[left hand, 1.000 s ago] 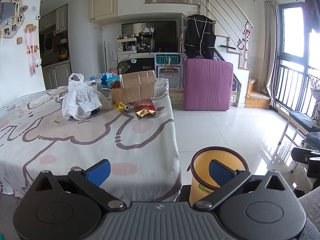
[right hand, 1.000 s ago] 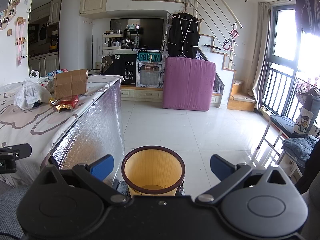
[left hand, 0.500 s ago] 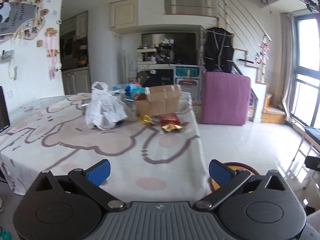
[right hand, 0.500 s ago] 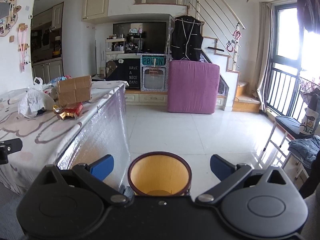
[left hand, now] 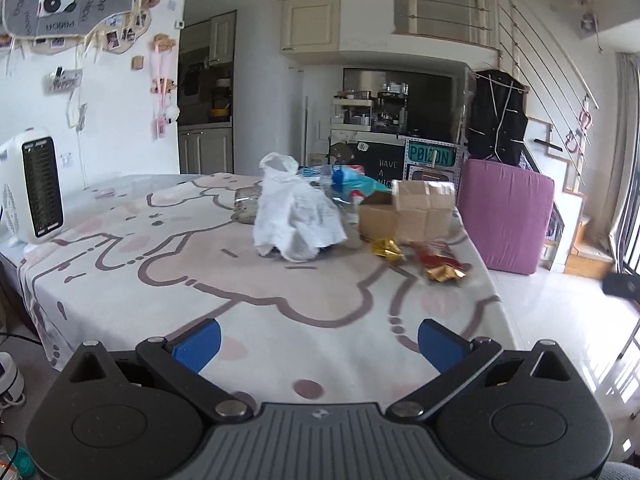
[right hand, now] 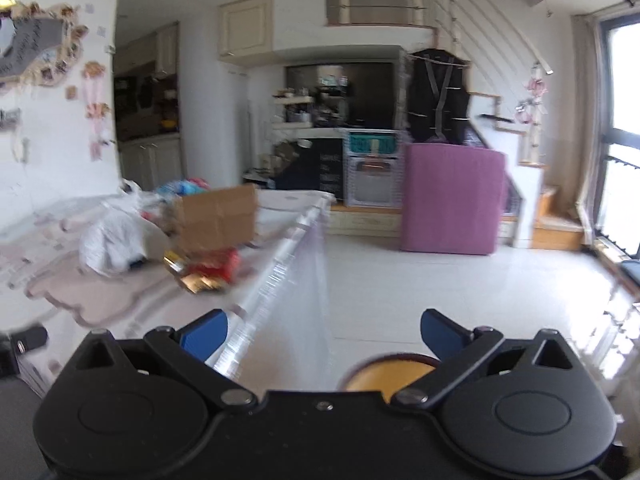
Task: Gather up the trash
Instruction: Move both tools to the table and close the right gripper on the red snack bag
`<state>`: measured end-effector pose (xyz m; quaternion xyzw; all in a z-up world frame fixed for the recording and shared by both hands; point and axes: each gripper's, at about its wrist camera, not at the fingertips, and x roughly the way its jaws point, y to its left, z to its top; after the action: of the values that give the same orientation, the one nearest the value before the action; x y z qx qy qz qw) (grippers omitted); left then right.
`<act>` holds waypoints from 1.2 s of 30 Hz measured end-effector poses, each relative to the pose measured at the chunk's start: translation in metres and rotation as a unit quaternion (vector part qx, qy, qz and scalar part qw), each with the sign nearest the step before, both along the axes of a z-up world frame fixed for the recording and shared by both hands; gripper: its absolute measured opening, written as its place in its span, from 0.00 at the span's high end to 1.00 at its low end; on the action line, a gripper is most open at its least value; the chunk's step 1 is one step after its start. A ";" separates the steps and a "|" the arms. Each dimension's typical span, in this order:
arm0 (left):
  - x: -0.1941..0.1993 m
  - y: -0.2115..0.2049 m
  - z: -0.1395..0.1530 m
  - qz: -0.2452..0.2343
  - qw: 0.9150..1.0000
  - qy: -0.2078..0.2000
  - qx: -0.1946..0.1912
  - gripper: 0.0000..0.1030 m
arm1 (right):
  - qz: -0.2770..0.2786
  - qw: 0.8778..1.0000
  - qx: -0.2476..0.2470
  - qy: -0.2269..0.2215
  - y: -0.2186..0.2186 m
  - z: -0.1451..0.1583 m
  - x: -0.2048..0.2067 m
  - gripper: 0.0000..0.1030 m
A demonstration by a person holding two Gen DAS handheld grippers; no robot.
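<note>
A heap of trash lies at the far right of the table point(left hand: 192, 256): a white plastic bag point(left hand: 294, 222), a cardboard box point(left hand: 412, 210), a gold wrapper point(left hand: 386, 249) and a red and gold snack packet point(left hand: 438, 266). My left gripper point(left hand: 318, 344) is open and empty above the table's near edge. My right gripper point(right hand: 322, 334) is open and empty over the table's right edge. The yellow bin point(right hand: 390, 376) stands on the floor below it. The right wrist view shows the bag point(right hand: 114, 242), the box point(right hand: 218, 220) and the packet point(right hand: 212, 266), blurred.
A white heater point(left hand: 34, 190) stands on the table's left side. A purple padded block point(left hand: 506, 214) stands on the tiled floor point(right hand: 460, 288) beyond the table. A chair point(right hand: 630, 270) is by the window at the right. Stairs rise behind.
Both grippers have risen and swung left toward the table. The bin has dropped out of the left view and to the bottom of the right view. The trash looks nearer.
</note>
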<state>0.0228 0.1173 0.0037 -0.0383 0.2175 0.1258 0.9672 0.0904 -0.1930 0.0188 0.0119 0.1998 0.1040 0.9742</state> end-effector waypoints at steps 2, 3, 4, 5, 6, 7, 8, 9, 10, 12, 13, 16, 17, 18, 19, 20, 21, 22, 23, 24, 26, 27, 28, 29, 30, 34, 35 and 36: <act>0.004 0.011 -0.001 0.004 1.000 0.002 -0.004 0.00 | 0.011 1.000 0.009 -0.006 0.015 0.001 0.017 0.00; 0.007 0.016 -0.001 0.006 1.000 0.003 -0.006 0.00 | 0.011 1.000 0.008 -0.009 0.022 0.002 0.025 0.00; 0.010 0.021 -0.002 0.007 1.000 0.004 -0.007 0.00 | 0.013 1.000 0.005 -0.011 0.031 0.002 0.033 0.00; 0.013 0.026 -0.002 0.008 1.000 0.005 -0.010 0.00 | 0.018 1.000 0.003 -0.009 0.039 0.002 0.041 0.00; 0.015 0.031 -0.002 0.011 1.000 0.005 -0.012 0.00 | 0.027 1.000 0.002 -0.003 0.050 0.002 0.052 0.00; 0.019 0.036 -0.002 0.013 1.000 0.005 -0.015 0.00 | 0.034 0.999 0.003 0.003 0.055 0.001 0.059 0.00; 0.023 0.041 -0.002 0.016 1.000 0.005 -0.017 0.00 | 0.044 0.999 0.004 0.012 0.065 0.000 0.070 0.00; 0.026 0.046 -0.002 0.018 1.000 0.005 -0.020 0.00 | 0.051 0.998 0.005 0.021 0.073 -0.001 0.079 0.00; 0.030 0.050 -0.002 0.019 1.000 0.004 -0.023 0.00 | 0.057 0.998 0.008 0.030 0.080 -0.004 0.087 0.01; 0.037 0.057 -0.001 0.025 0.999 0.003 -0.029 0.00 | 0.070 0.996 0.013 0.048 0.096 -0.008 0.105 0.15; 0.040 0.060 -0.001 0.029 0.999 0.002 -0.030 0.00 | 0.075 0.995 0.014 0.057 0.101 -0.012 0.113 0.17; 0.051 0.068 0.001 0.033 0.999 0.000 -0.037 0.00 | 0.071 0.994 0.020 0.084 0.121 -0.024 0.136 0.23; 0.055 0.070 0.003 0.035 0.999 -0.002 -0.040 0.00 | 0.069 0.993 0.022 0.091 0.127 -0.028 0.142 0.27; 0.060 0.073 0.005 0.036 0.998 -0.003 -0.045 0.00 | 0.070 0.993 0.022 0.098 0.133 -0.031 0.149 0.31; 0.066 0.075 0.007 0.037 0.998 -0.004 -0.052 0.00 | 0.069 0.992 0.020 0.105 0.137 -0.035 0.155 0.33; 0.072 0.078 0.009 0.038 0.997 -0.004 -0.060 0.00 | 0.068 0.991 0.018 0.110 0.140 -0.038 0.158 0.36; 0.079 0.081 0.012 0.038 0.997 -0.005 -0.070 0.00 | 0.069 0.991 0.018 0.114 0.143 -0.041 0.162 0.38; 0.087 0.085 0.015 0.039 0.996 -0.008 -0.079 0.00 | 0.070 0.990 0.017 0.118 0.143 -0.043 0.163 0.40; 0.094 0.088 0.017 0.040 0.995 -0.010 -0.087 0.00 | 0.071 0.990 0.014 0.122 0.145 -0.046 0.164 0.43; 0.102 0.090 0.019 0.042 0.995 -0.011 -0.094 0.00 | 0.069 0.990 0.006 0.122 0.146 -0.048 0.163 0.46; 0.119 0.093 0.024 0.046 0.994 -0.015 -0.100 0.00 | 0.069 0.991 -0.008 0.113 0.147 -0.051 0.159 0.48; 0.127 0.093 0.028 0.046 0.994 -0.019 -0.099 0.00 | 0.071 0.991 -0.013 0.110 0.148 -0.050 0.157 0.49; 0.135 0.092 0.030 0.044 0.994 -0.023 -0.094 0.00 | 0.072 0.991 -0.016 0.108 0.147 -0.050 0.155 0.49; 0.143 0.090 0.032 0.038 0.995 -0.027 -0.086 0.00 | 0.075 0.991 -0.018 0.108 0.147 -0.050 0.153 0.49; 0.151 0.089 0.033 0.030 0.996 -0.030 -0.076 0.00 | 0.078 0.991 -0.018 0.108 0.146 -0.049 0.151 0.50; 0.187 0.082 0.029 0.015 0.999 -0.025 -0.027 0.00 | 0.092 0.990 -0.014 0.108 0.141 -0.048 0.143 0.50; 0.196 0.082 0.026 0.008 1.000 -0.018 -0.024 0.00 | 0.095 0.989 -0.013 0.108 0.140 -0.047 0.142 0.50; 0.204 0.081 0.024 0.001 1.000 -0.010 -0.026 0.00 | 0.097 0.989 -0.013 0.108 0.140 -0.047 0.141 0.50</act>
<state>0.2266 0.1987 0.0276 -0.0647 0.2114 0.1212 0.9677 0.2312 -0.0534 -0.0283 -0.0088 0.3056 0.1932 0.9323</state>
